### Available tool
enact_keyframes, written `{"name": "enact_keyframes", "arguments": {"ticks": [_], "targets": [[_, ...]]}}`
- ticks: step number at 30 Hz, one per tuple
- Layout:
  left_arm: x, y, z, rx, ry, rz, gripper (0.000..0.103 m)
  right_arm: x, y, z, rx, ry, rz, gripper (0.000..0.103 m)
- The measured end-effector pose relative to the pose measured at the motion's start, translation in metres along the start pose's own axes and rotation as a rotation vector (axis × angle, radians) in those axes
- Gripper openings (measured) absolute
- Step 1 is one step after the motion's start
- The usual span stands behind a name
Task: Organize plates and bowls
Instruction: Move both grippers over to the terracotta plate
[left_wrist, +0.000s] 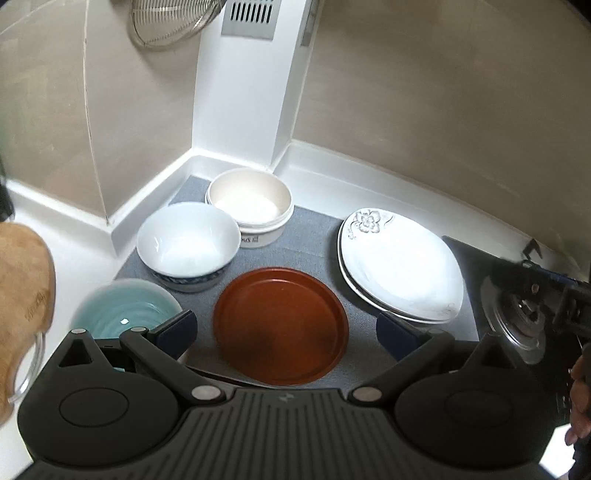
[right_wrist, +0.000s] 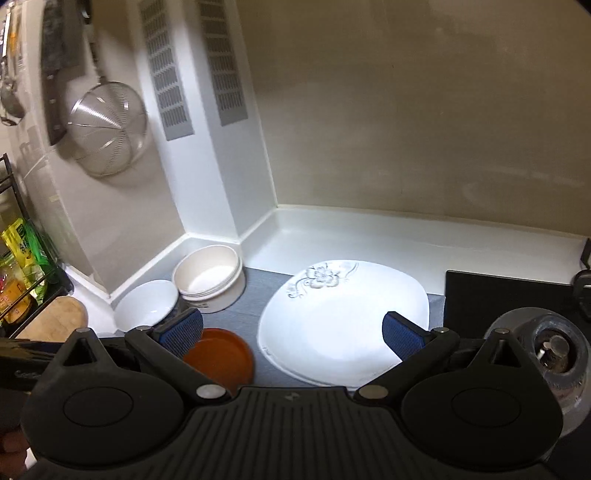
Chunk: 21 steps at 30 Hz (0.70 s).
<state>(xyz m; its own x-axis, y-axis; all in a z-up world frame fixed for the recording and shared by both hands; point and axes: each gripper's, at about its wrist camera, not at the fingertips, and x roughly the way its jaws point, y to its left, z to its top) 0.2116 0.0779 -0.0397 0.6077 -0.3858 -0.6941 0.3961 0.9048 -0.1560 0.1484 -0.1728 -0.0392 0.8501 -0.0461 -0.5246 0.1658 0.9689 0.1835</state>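
Note:
On a grey mat (left_wrist: 314, 243) lie a brown-red round plate (left_wrist: 280, 325), a white flowered plate (left_wrist: 400, 267) stacked on another, a white bowl with a blue-patterned base (left_wrist: 188, 243), a cream tub-like bowl (left_wrist: 249, 203) and a teal bowl (left_wrist: 123, 308). My left gripper (left_wrist: 286, 328) is open and empty, hovering over the brown-red plate. My right gripper (right_wrist: 291, 332) is open and empty above the flowered plate (right_wrist: 343, 321); the brown-red plate (right_wrist: 221, 356), white bowl (right_wrist: 146, 304) and cream bowl (right_wrist: 208, 277) show to its left.
A gas stove with burner (left_wrist: 517, 314) stands right of the mat, also in the right wrist view (right_wrist: 554, 350). A wooden cutting board (left_wrist: 22, 295) is at left. A metal strainer (right_wrist: 107, 129) hangs on the wall. A rack with packets (right_wrist: 18, 266) stands far left.

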Motion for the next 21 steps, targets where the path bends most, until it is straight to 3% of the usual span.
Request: {"name": "enact_keyframes", "arguments": {"ticks": [11,16,21], "targets": [[-0.01,0.013,-0.016,0.091,0.011,-0.064,0.103,-0.031,0.047,-0.031,0.048,0.019,-0.106,0.103],[-0.002,0.019,-0.021,0.075,0.037,-0.054,0.103,-0.021,0.049,-0.041,0.1,0.072,-0.093,0.103],[0.007,0.027,-0.028,0.047,0.07,-0.009,0.103,0.014,0.045,-0.05,0.155,0.174,-0.061,0.103]]}}
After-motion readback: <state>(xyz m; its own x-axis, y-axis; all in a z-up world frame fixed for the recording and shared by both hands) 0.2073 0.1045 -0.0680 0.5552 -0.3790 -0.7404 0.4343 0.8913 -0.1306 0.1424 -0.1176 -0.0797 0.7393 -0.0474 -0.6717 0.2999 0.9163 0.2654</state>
